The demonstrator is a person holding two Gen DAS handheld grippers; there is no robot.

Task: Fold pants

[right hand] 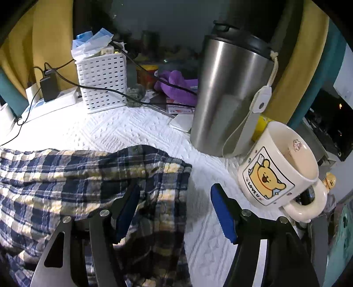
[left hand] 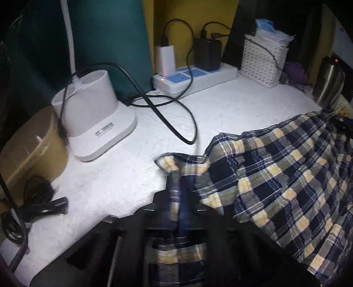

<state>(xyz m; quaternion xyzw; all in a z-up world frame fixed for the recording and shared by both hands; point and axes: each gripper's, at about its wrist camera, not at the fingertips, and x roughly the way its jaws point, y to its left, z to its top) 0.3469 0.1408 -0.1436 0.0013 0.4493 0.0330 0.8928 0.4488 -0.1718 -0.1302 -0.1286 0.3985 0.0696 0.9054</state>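
While the left tongs (left hand: pixel 176 176) pinch the pants (left hand: pixel 286 172), which stretch toward two o'clock, the right tongs (right hand: pixel 174 209) stand spread over their hem.

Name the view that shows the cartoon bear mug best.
The right wrist view: the mug stands close and whole beside the steel tumbler, bear print facing the camera. The left wrist view does not show it at all.

White textured tabletop (left hand: pixel 220 106) against yellow wall (left hand: pixel 189 13), dim light.
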